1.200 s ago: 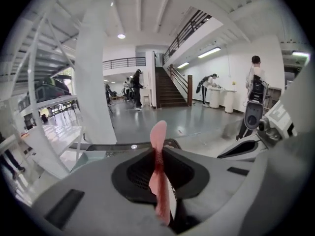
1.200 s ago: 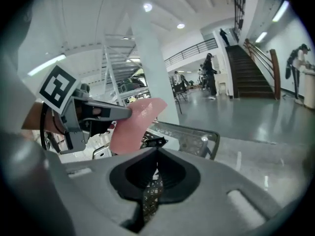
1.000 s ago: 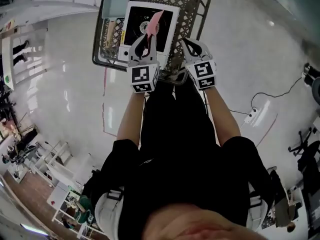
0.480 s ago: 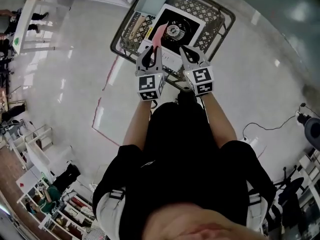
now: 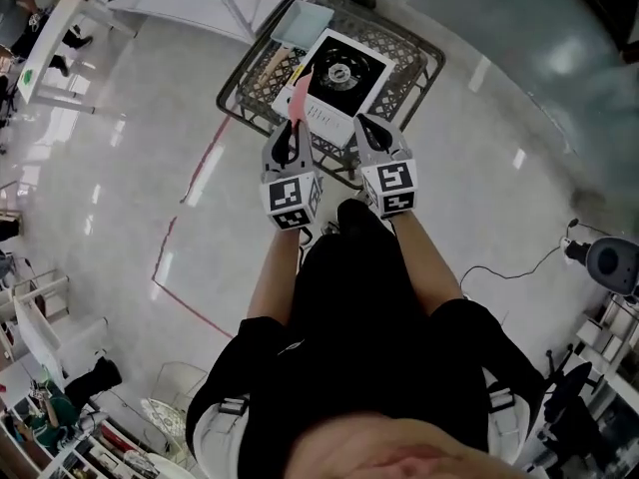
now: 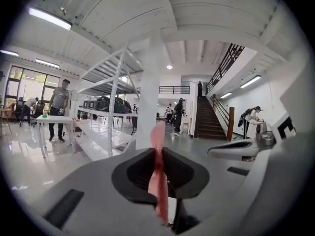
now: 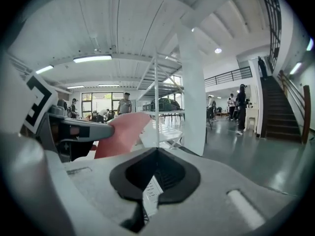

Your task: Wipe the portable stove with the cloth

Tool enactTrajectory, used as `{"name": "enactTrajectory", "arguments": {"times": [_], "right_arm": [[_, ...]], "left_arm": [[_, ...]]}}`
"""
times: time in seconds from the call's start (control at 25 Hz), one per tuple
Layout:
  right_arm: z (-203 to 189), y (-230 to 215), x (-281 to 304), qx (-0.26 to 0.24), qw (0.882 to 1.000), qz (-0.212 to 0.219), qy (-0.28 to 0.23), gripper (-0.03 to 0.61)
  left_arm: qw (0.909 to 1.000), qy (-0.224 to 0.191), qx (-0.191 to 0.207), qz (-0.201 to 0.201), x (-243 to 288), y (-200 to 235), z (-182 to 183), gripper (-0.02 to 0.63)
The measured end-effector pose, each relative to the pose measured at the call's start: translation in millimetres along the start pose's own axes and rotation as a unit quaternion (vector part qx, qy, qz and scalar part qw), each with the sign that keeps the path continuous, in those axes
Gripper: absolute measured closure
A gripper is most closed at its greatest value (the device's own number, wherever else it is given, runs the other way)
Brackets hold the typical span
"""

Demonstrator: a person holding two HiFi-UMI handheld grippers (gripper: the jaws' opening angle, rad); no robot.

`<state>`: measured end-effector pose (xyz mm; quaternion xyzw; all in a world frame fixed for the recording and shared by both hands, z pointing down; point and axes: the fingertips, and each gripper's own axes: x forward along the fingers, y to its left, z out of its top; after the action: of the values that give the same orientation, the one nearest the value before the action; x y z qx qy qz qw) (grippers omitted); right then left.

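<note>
At the upper centre of the head view, the portable stove sits in a wire basket just beyond the left hand-held gripper, clamped on the pink cloth, and the right hand-held gripper, jaws together.

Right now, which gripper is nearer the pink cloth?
Left. The left gripper is shut on the pink cloth, which pokes out past its jaws. The right gripper is beside it, to the cloth's right, not touching it.

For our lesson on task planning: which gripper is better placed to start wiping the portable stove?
Left. The left gripper is shut on the pink cloth, with the portable stove just ahead of it; the right gripper holds no cloth.
</note>
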<state>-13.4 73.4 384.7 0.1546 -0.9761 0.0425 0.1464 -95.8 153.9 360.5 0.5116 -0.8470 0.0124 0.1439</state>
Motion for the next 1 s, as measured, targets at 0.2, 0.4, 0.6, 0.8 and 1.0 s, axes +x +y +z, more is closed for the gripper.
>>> {"name": "enactTrajectory", "arguments": {"times": [0.2, 0.4, 0.6, 0.8, 1.0], "right_arm": [[14.8, 17.9, -37.3, -0.02, 0.999, -0.017, -0.017, 0.575], [37.9, 37.2, -60.5, -0.038, 0.998, 0.004, -0.041, 0.577], [54.5, 22.9, -74.5, -0.065, 0.996, -0.007, -0.063, 0.577], [71.4, 22.4, -90.8, -0.073, 0.994, 0.011, -0.081, 0.577], [69.1, 5.0, -101.7, -0.07, 0.994, 0.027, -0.086, 0.577]], "left_arm": [[0.9992, -0.035, -0.015, 0.007, -40.1, -9.1, 15.8, 0.568], [0.9983, -0.037, -0.033, 0.032, -72.4, -19.7, 13.9, 0.566], [0.9979, -0.045, -0.024, 0.041, -67.5, -33.0, 21.2, 0.567], [0.9957, -0.065, -0.033, 0.057, -72.1, -45.3, 34.3, 0.567], [0.9947, -0.08, -0.025, 0.061, -68.4, -66.5, 34.8, 0.566]]}}
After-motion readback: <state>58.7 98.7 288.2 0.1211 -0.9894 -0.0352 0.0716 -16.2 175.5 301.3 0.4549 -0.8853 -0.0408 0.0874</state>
